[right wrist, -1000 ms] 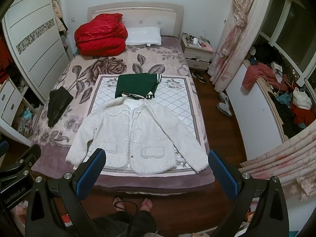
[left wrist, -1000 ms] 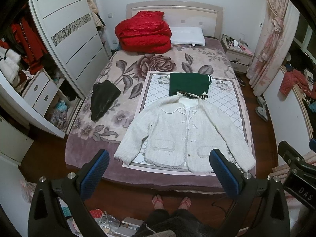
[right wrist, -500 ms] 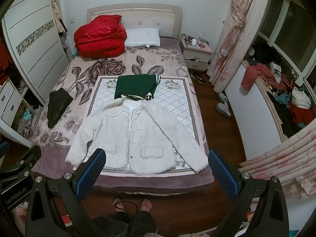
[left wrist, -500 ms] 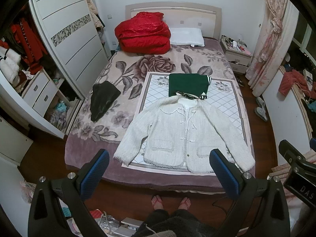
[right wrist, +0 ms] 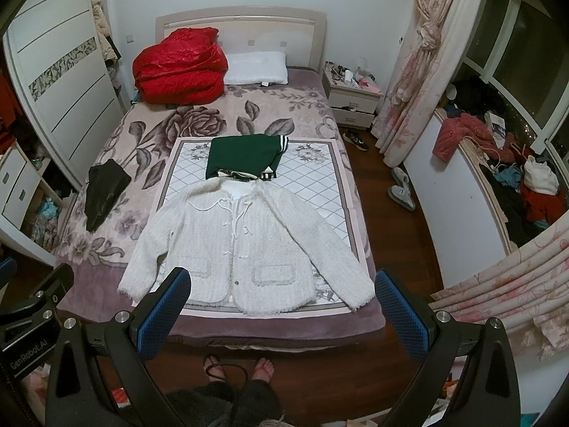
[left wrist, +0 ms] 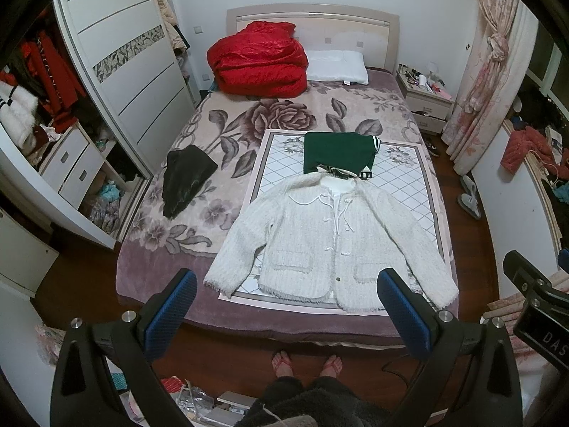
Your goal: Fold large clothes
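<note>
A white jacket [left wrist: 330, 242] is shown spread flat, front up with sleeves out, on a patterned mat [left wrist: 402, 185] at the foot half of the bed [left wrist: 227, 135]. A folded green garment [left wrist: 338, 151] lies at the jacket's 12 o'clock, touching its collar; a black garment [left wrist: 185, 185] lies at its 9 o'clock, well apart. The left gripper [left wrist: 284, 306] and right gripper [right wrist: 281, 302] are held above the bed's foot, fingers spread wide, with nothing gripped. The person's feet [left wrist: 306, 361] are seen at 6 o'clock.
</note>
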`<state>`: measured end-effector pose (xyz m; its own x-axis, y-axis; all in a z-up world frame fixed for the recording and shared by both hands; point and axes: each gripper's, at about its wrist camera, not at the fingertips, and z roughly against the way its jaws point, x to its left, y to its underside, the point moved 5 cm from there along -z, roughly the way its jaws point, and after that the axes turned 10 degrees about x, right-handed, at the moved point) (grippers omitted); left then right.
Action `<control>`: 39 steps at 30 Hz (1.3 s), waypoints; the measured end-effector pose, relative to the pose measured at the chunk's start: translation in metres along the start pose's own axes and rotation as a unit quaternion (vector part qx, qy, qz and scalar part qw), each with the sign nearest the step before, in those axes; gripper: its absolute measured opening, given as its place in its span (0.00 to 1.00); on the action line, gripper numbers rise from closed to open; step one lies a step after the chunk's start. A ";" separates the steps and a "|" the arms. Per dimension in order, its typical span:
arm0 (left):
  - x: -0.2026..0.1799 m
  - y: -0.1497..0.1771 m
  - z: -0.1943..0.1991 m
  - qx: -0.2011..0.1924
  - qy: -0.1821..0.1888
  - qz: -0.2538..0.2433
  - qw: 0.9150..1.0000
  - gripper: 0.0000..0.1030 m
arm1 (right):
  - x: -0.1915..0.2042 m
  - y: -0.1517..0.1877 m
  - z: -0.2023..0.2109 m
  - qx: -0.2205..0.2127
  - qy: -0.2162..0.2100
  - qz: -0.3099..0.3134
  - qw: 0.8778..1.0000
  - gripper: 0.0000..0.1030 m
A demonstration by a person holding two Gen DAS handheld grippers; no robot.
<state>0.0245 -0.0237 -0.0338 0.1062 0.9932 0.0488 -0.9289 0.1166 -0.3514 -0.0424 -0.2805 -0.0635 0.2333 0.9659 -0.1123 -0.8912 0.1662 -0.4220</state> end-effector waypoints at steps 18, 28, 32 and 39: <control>-0.008 -0.001 0.001 -0.002 0.000 0.000 1.000 1.00 | -0.004 -0.001 0.001 -0.001 0.000 0.000 1.000 1.00; -0.016 -0.003 0.003 -0.001 0.003 0.000 1.000 1.00 | -0.013 -0.004 0.001 0.001 0.002 -0.001 1.000 1.00; -0.026 -0.017 -0.005 -0.017 -0.005 -0.007 1.000 1.00 | -0.029 -0.006 -0.006 0.003 0.000 -0.017 1.000 1.00; -0.038 -0.051 -0.086 -0.059 -0.035 -0.028 0.997 1.00 | -0.068 0.000 -0.121 0.036 -0.046 -0.103 0.993 1.00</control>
<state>0.0985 -0.0669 -0.0979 0.1269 0.9826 0.1356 -0.8735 0.1755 -0.4541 -0.0115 -0.3701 -0.1648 0.3803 0.9233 0.0542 -0.8542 0.3731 -0.3622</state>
